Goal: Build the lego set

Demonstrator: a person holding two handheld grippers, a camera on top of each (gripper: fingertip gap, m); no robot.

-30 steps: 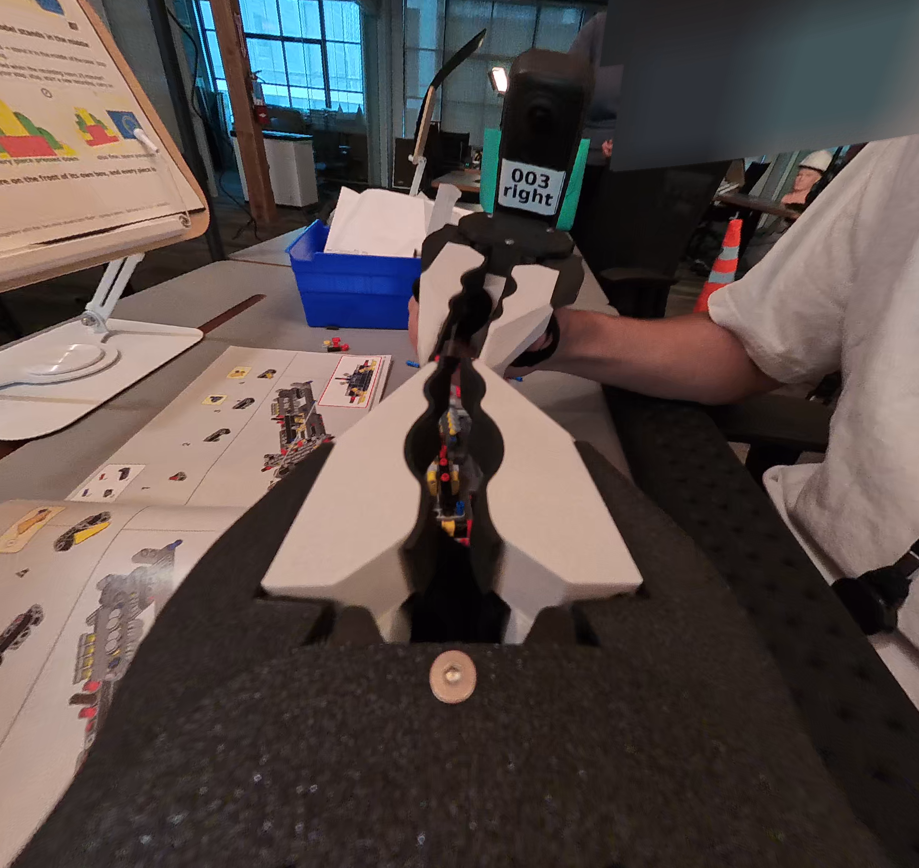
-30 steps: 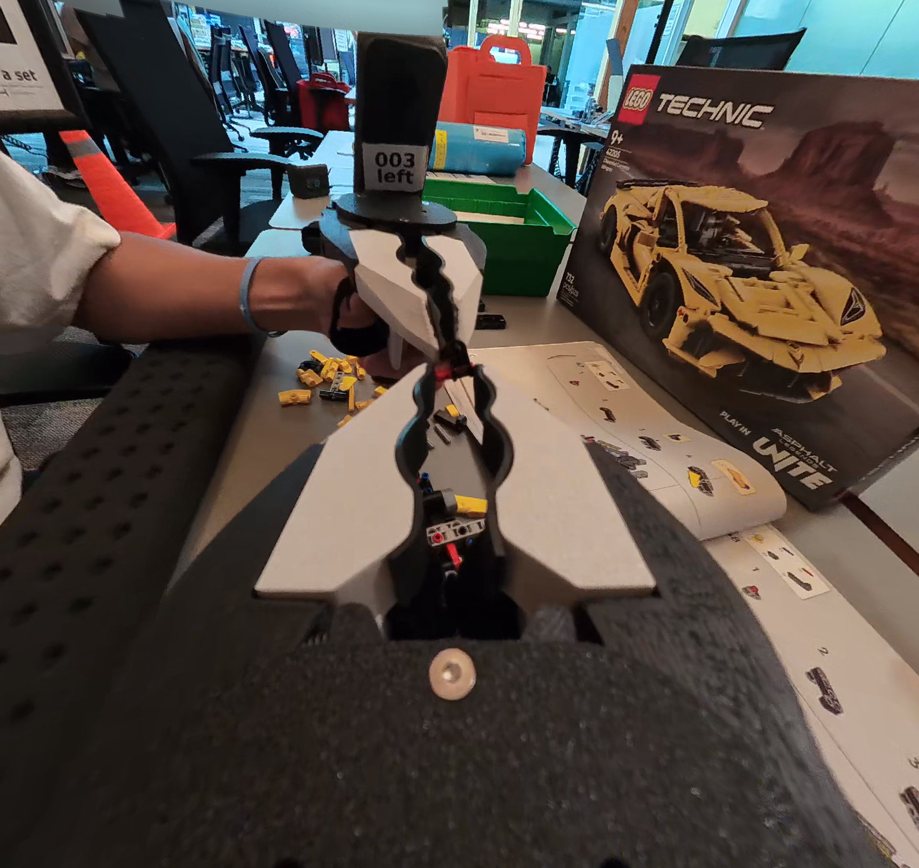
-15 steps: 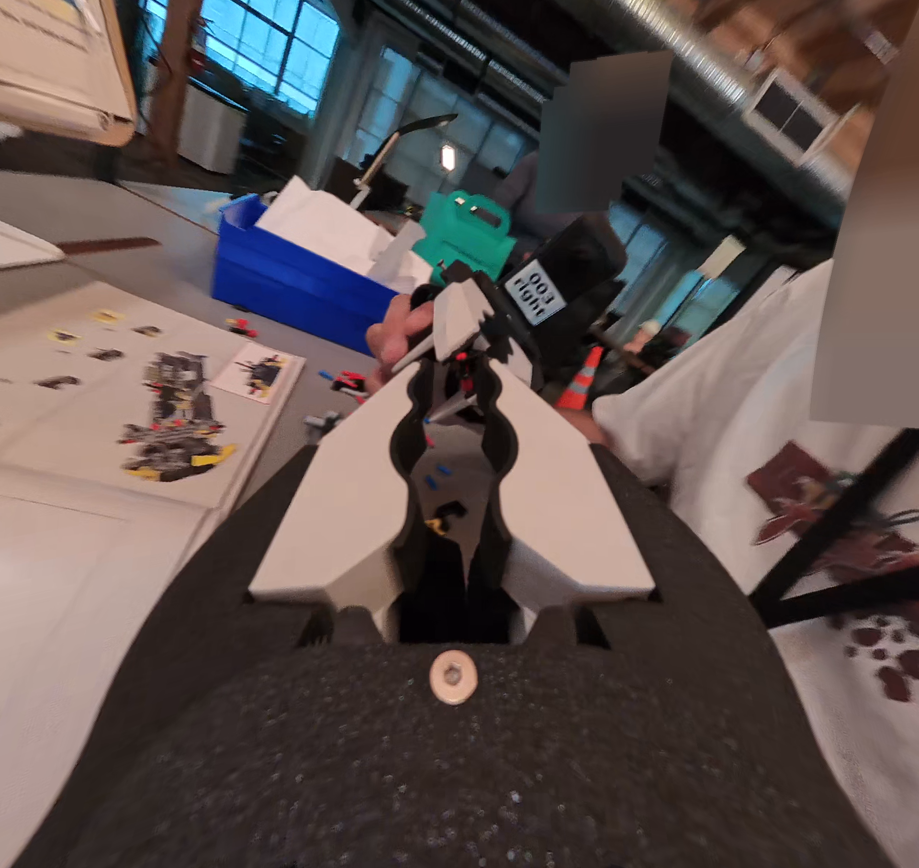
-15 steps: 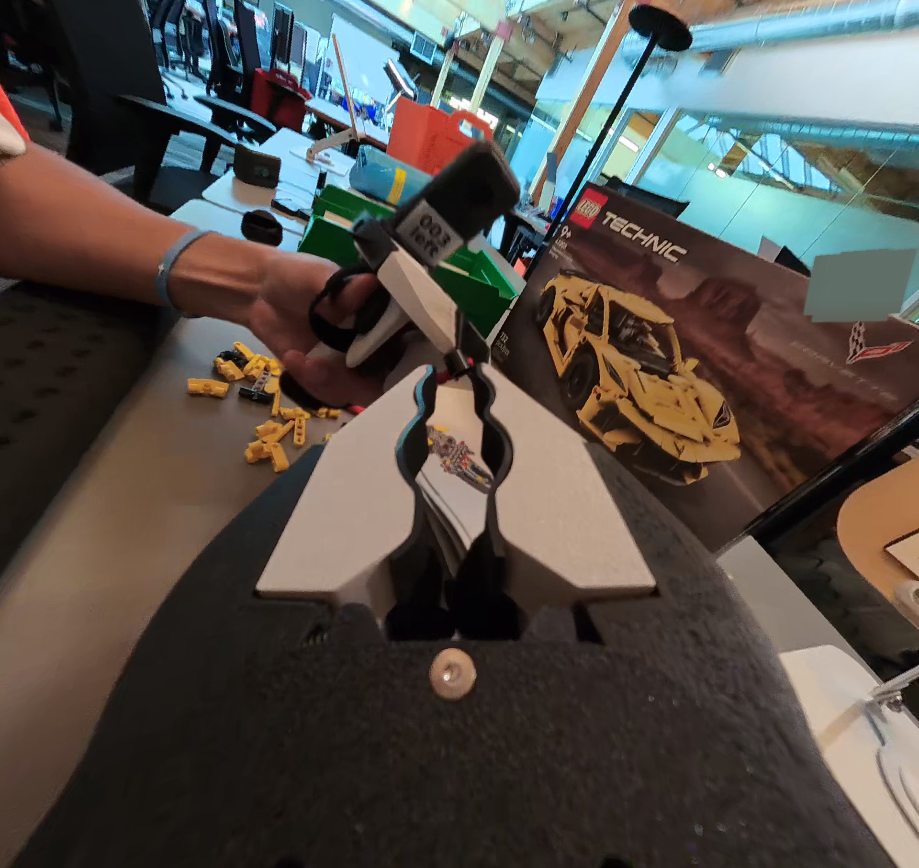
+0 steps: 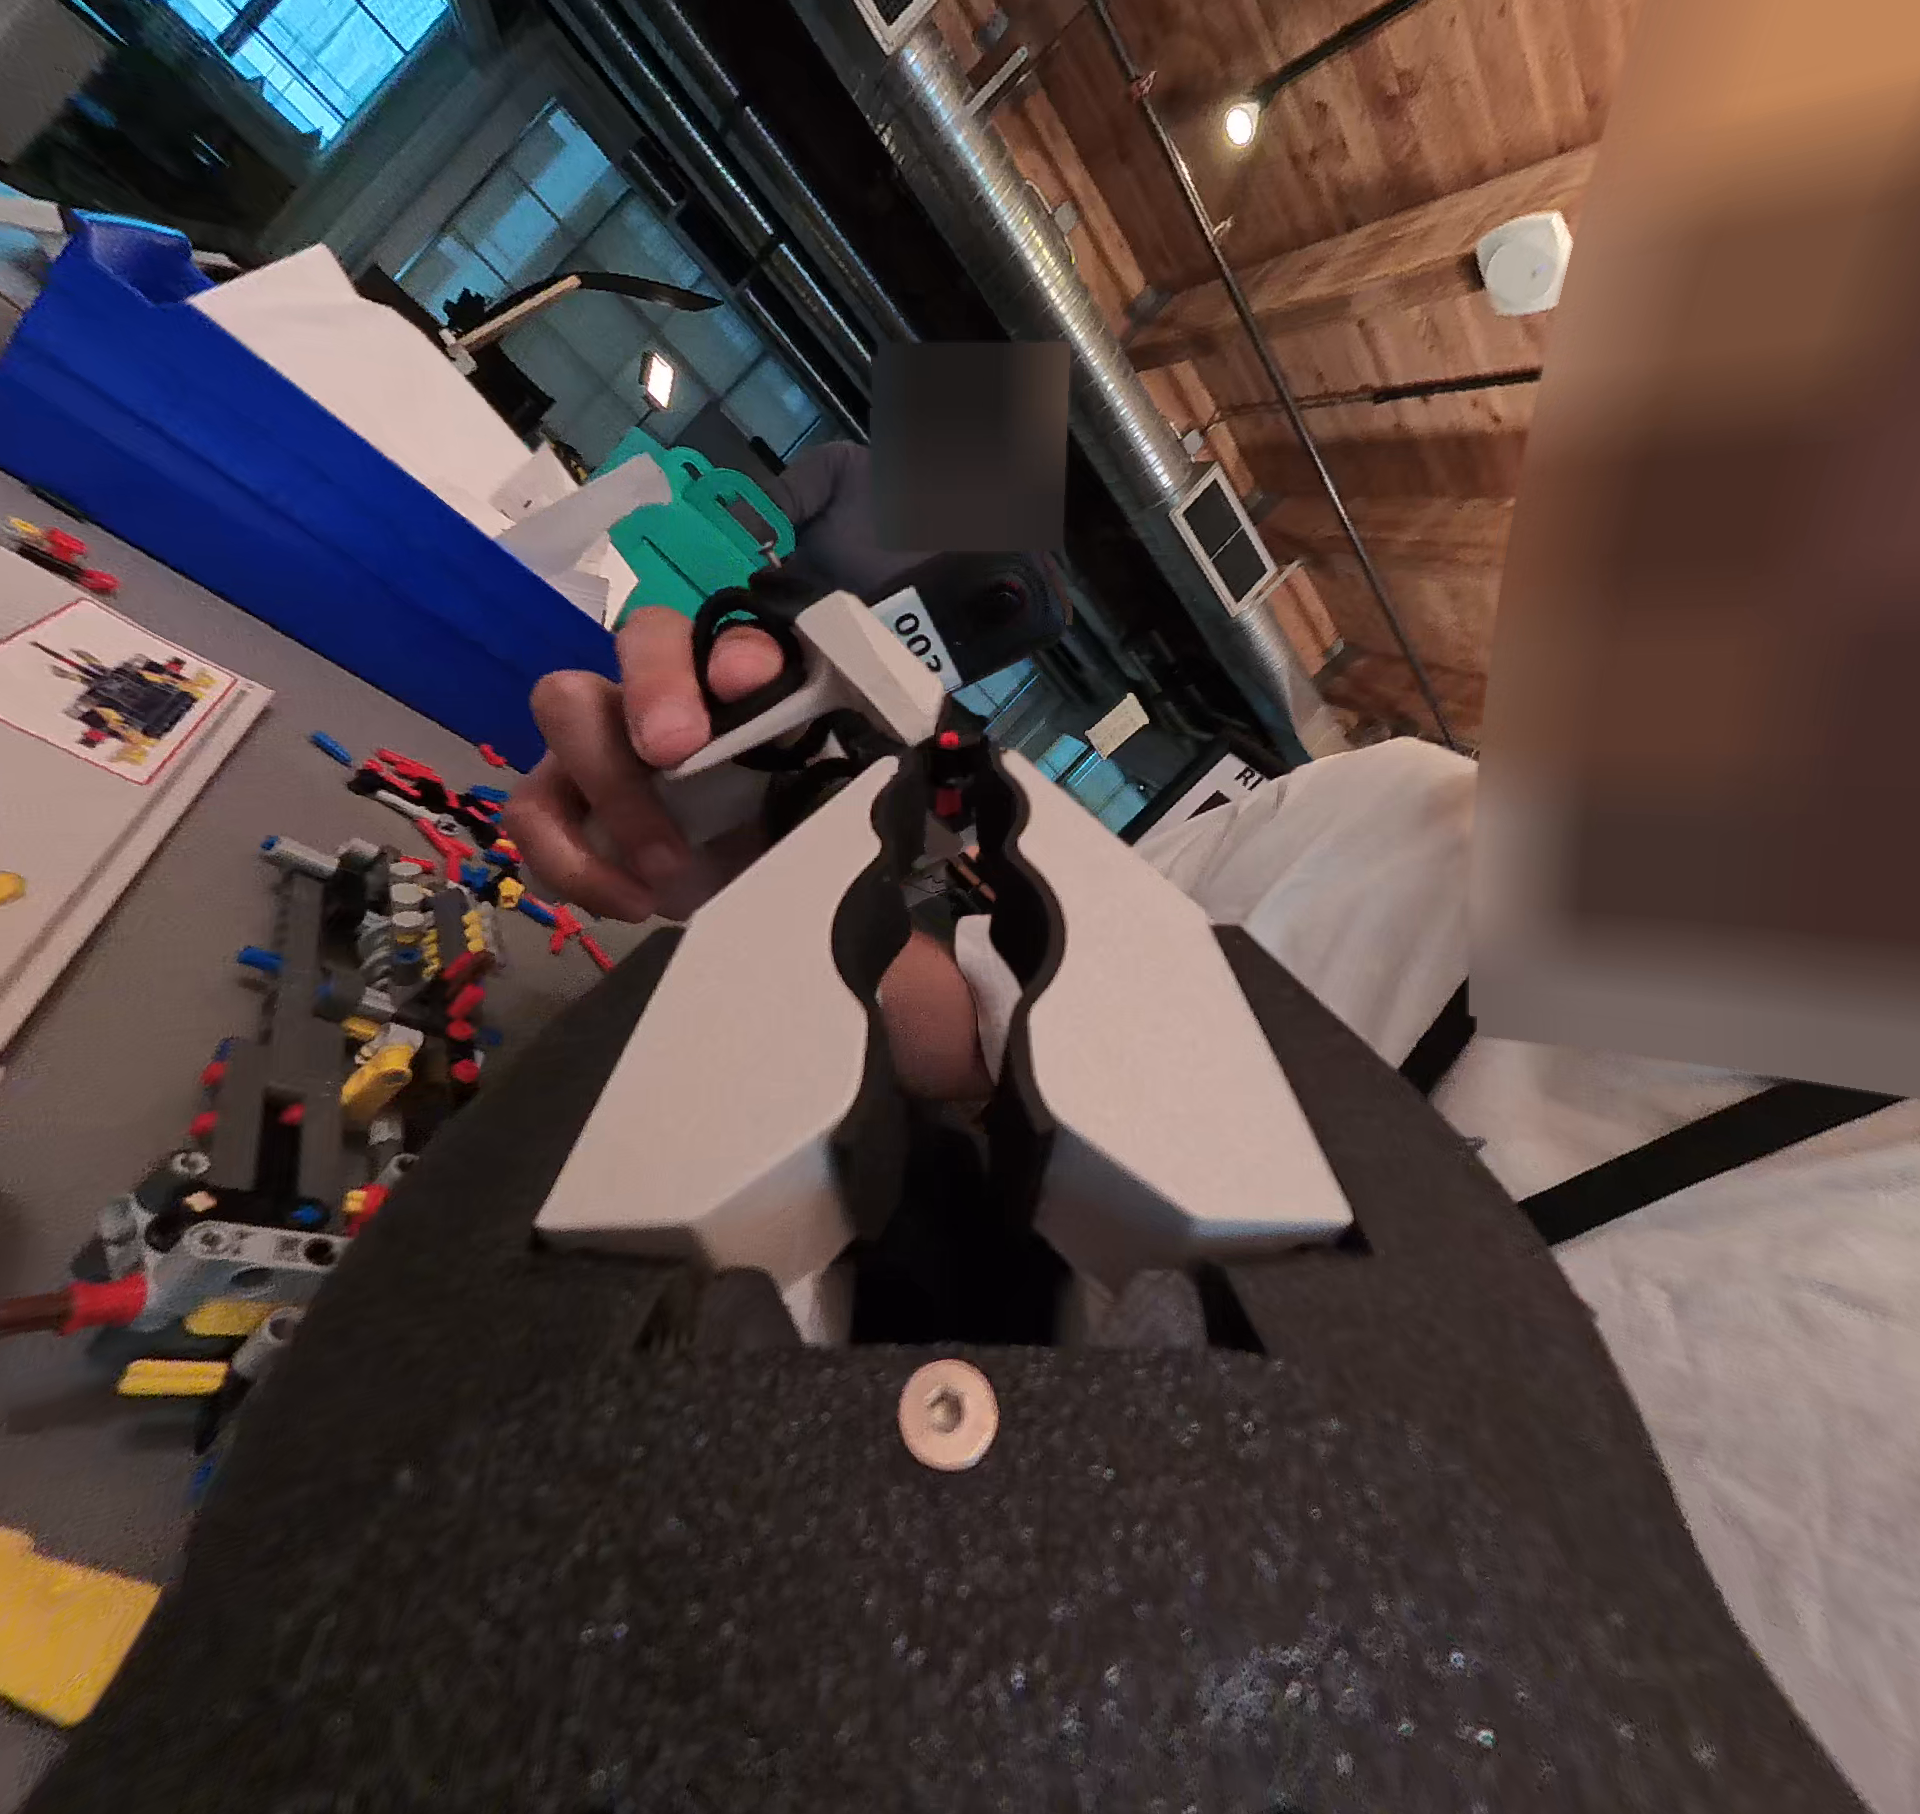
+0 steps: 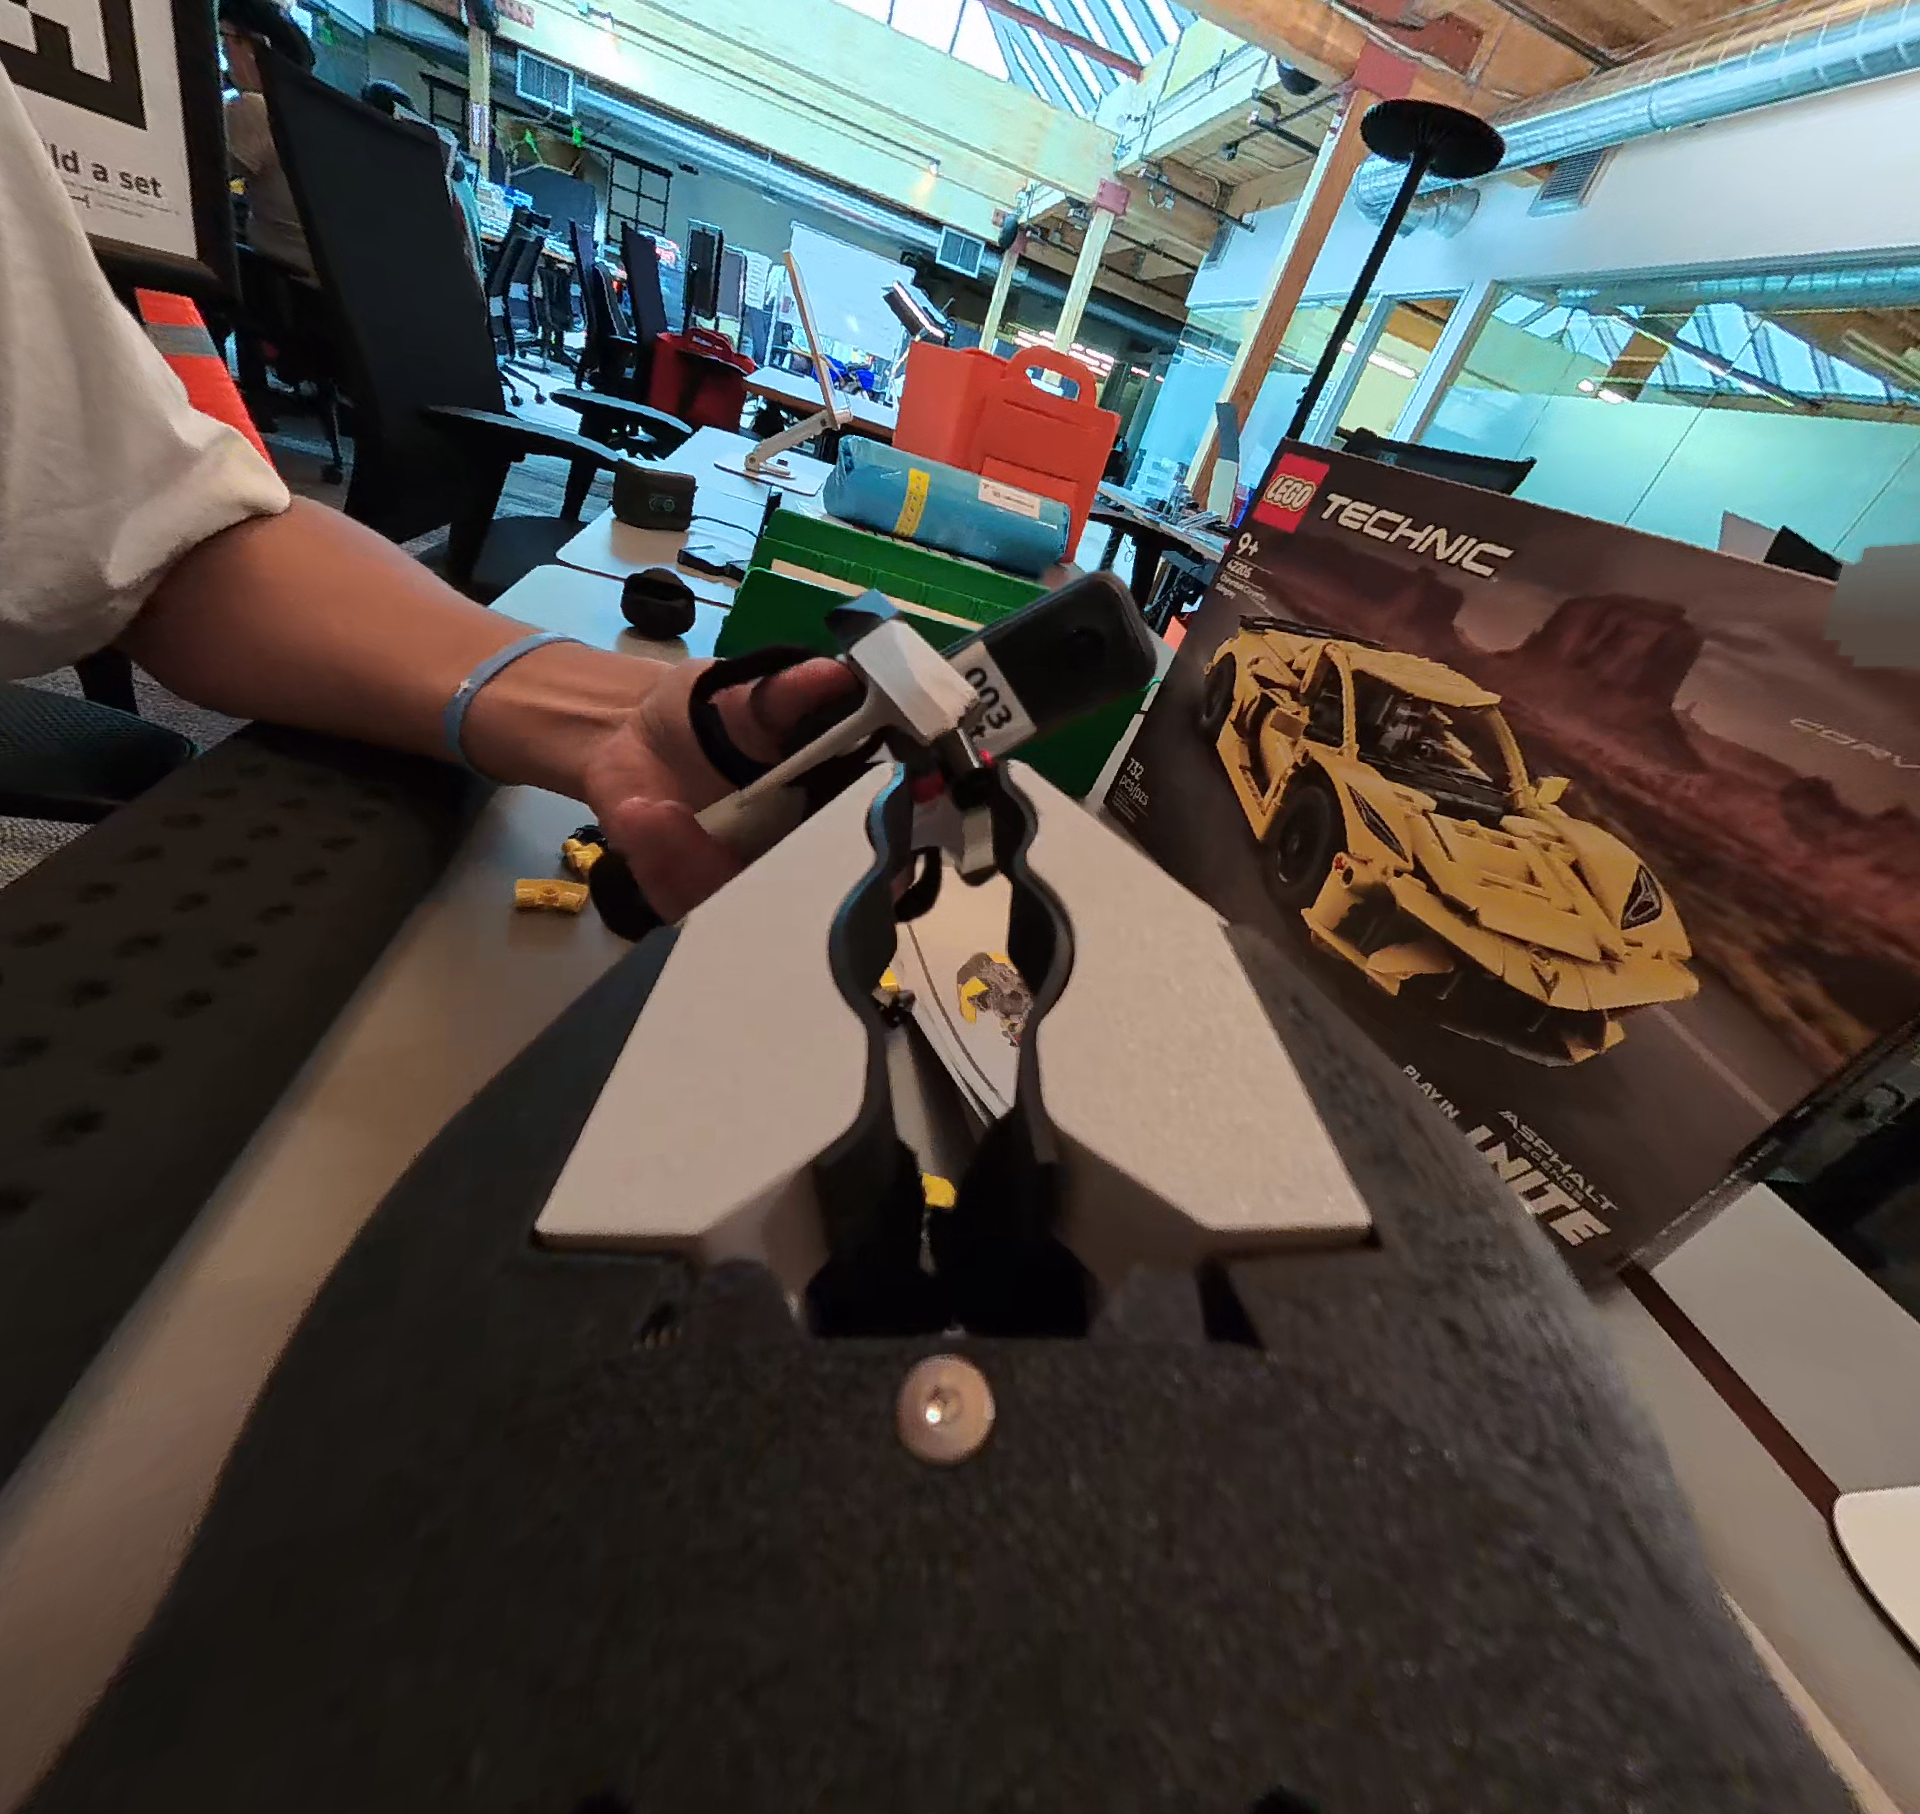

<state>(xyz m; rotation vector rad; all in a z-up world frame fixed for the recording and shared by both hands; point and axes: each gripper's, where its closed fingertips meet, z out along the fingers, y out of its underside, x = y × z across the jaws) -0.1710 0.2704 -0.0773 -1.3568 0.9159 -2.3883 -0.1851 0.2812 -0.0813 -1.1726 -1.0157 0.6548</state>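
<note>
both grippers have tilted upward, tips pinching one small red-tipped piece (image 5: 943, 772) between them.

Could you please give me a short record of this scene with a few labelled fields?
Left claw: tips nearly together, meeting right claw
Between them: small red part; which claw grips it is unclear
Lying nearby: half-built model, loose yellow pieces
Also there: car box, blue bin

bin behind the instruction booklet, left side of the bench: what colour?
Blue: the bin shows best in the left wrist view, with white paper inside.
</note>
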